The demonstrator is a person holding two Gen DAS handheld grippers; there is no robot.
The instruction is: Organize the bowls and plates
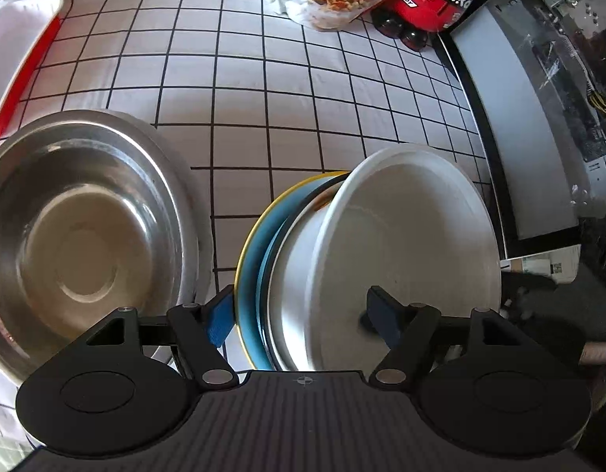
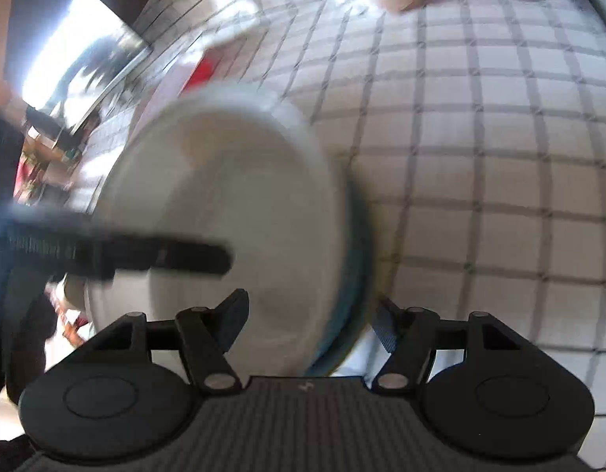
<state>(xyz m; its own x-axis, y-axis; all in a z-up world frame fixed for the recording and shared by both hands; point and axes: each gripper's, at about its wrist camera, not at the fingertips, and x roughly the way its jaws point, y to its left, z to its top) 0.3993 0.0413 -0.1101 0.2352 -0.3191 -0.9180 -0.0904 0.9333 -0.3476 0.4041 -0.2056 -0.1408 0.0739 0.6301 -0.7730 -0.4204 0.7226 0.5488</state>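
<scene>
- Stack: white bowl (image 1: pixel 401 244) nesting in blue plate (image 1: pixel 249 275), tilting on edge above the checked worktop (image 1: pixel 263 78).
- Left tongs (image 1: pixel 299 314): gaping wide, pads straddling the stack, not pressing.
- Right tongs (image 2: pixel 308 324): part-open around the same rims; grip unclear through blur.
- Risk: stack is leaning, so poor support means sliding or toppling.
- Risk: falling stack striking steel bowl (image 1: pixel 82 236) nearby.
</scene>
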